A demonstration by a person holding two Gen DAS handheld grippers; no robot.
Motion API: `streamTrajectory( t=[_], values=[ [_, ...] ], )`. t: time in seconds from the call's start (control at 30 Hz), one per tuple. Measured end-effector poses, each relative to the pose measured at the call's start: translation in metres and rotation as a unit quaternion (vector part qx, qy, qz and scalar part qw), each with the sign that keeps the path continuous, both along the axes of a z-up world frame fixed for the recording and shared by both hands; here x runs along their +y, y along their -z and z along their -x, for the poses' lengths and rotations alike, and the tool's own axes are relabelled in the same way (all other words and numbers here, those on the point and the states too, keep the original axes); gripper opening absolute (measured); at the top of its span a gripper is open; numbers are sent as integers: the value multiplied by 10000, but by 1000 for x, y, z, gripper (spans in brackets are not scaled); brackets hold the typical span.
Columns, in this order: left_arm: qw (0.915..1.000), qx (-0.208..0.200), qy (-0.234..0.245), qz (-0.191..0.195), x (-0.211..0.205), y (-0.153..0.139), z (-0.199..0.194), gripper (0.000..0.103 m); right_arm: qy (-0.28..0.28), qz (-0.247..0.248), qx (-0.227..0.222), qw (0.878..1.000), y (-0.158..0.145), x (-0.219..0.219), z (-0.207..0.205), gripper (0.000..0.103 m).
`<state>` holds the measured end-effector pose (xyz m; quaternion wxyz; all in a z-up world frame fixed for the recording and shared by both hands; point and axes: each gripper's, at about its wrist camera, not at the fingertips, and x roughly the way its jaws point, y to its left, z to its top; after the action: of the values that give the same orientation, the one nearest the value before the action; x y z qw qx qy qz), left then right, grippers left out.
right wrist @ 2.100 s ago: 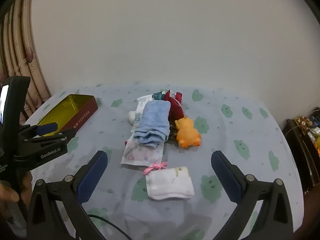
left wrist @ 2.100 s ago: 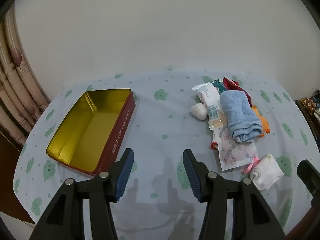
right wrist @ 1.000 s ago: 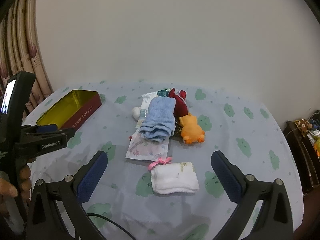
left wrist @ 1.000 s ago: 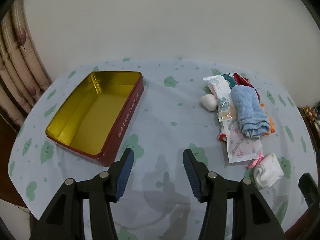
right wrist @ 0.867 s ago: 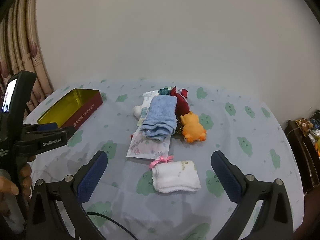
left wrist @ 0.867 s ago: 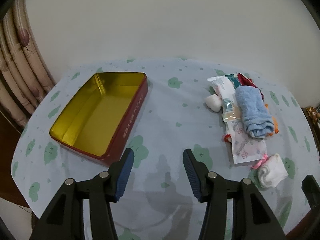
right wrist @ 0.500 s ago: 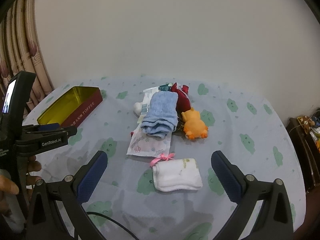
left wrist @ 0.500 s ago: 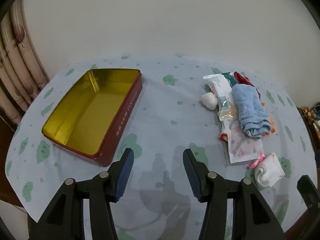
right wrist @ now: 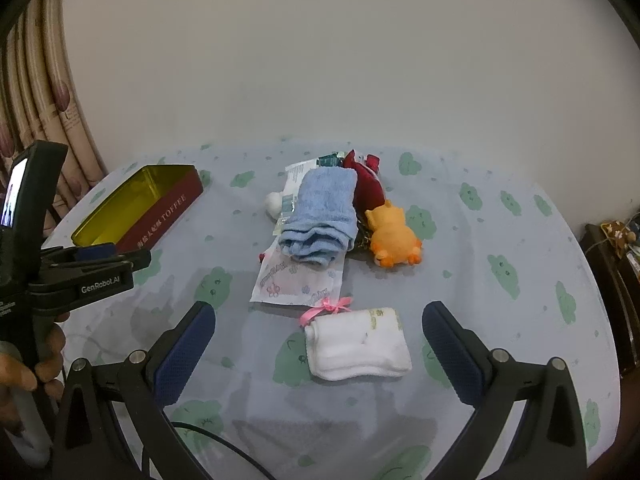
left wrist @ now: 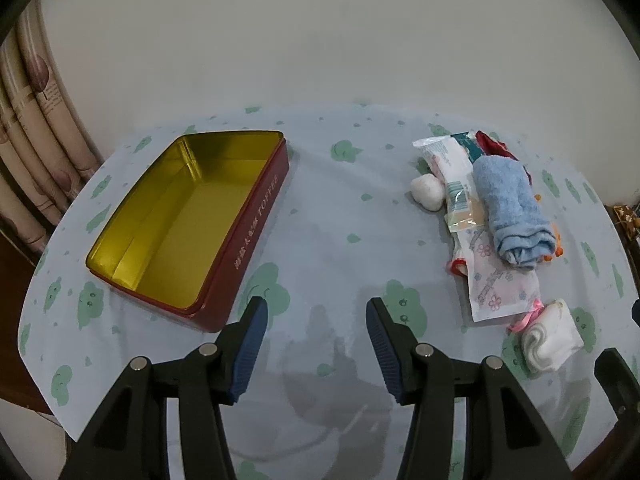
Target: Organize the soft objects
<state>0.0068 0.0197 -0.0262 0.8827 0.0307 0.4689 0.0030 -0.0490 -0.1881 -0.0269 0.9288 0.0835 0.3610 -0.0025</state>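
Lying on the bench [right wrist: 500, 208] is a little heap of soft things, with the rolled blue towel [right wrist: 322, 216] on top as its middle. Touching the towel's right side sits an orange plush toy [right wrist: 394, 238], and a red cloth toy [right wrist: 366, 184] lies just behind that. Under the towel spreads a flowered flat packet [right wrist: 298, 284]; a white tube [left wrist: 450, 168] runs along the towel's left side, with a small white cotton ball [left wrist: 428, 192] beside it. Nearer the viewer than the towel, just past the packet, rests a folded white cloth [right wrist: 358, 346] tied with a pink ribbon [right wrist: 326, 308]. Well to the towel's left stands an open red tin [left wrist: 256, 224], gold inside.

Both claws hover above the cloth-covered bench, gripping nothing: the left claw [left wrist: 314, 340] spread partway, near the tin's corner; the right claw [right wrist: 318, 340] spread wide, the white cloth between its tips but untouched. A hand [right wrist: 28, 364] holds the left tool.
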Motion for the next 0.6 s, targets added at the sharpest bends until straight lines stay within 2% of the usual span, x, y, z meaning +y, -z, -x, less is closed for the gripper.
streamTrajectory(
  t=[0.3,0.6],
  values=[
    [10000,25,17,-19,1,3,3,53,26,-83,35,10000,6,0,1,103],
    [10000,-43,-47,45,7,-4,8,53,-42,31,-68,10000,-1,8,4,103]
  ],
)
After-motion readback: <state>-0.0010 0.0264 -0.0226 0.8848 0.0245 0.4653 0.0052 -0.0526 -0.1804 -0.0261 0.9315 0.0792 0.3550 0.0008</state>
